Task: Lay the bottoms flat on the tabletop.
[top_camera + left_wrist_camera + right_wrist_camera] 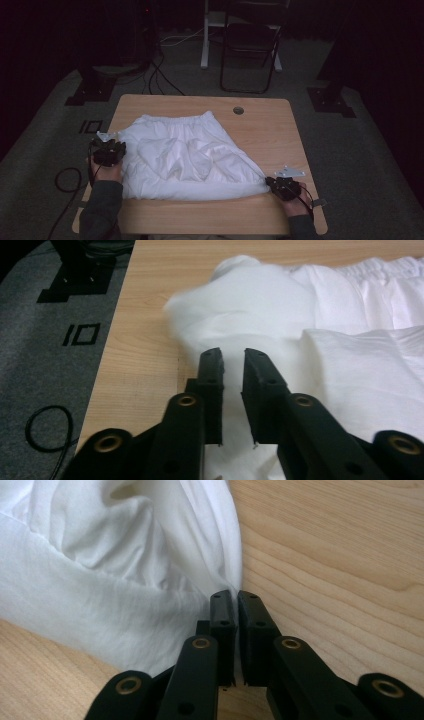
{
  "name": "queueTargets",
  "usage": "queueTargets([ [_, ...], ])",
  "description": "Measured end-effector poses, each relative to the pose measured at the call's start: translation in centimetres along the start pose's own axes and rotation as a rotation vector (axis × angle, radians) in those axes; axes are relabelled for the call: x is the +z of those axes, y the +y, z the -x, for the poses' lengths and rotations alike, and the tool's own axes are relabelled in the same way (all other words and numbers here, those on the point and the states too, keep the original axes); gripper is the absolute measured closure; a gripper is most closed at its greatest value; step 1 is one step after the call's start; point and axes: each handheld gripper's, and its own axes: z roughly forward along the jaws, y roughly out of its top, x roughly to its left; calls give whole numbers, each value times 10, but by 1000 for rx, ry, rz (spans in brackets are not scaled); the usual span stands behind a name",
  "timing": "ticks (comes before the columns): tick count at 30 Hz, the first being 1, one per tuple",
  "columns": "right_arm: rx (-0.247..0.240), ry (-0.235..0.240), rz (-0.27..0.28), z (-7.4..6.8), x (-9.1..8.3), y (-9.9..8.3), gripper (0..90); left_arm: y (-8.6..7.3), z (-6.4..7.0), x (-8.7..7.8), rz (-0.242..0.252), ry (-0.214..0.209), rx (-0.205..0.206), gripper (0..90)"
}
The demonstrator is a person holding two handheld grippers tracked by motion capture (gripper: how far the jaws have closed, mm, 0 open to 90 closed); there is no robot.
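Note:
A white garment with an elastic waistband at its far edge lies crumpled on the wooden table. At the cloth's left edge, my left gripper is held in a hand. In the left gripper view its jaws stand a narrow gap apart with white garment pinched between them. My right gripper is at the garment's near right corner. In the right gripper view its jaws are pressed together on the thin edge of the garment.
A round cable hole sits near the table's far edge. Behind the table stand a dark folding chair and a white post. Black stand bases and a looped cable lie on the grey carpet.

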Motion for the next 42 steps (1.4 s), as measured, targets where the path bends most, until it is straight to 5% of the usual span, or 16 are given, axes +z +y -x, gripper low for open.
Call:
queueTargets([
  [9, 0, 8, 60, -4, -12, 9, 734, -6, 6, -8, 8, -32, 22, 688],
  [11, -11, 13, 74, -8, -15, 13, 691, -13, 16, -11, 2, -53, 59, 678],
  [21, -29, 20, 133, -21, -26, 26, 561, -22, 24, -24, 29, -127, 59, 626],
  [27, -44, 72, 174, -33, -23, 44, 430, -30, 36, -37, 37, -165, 94, 562],
  [35, -98, 112, 121, -47, 11, 65, 281, -59, 50, -39, -25, -185, 126, 491],
  [42, -139, 159, -25, -59, 50, 64, 204, -93, 53, -26, -124, -193, 131, 461],
])
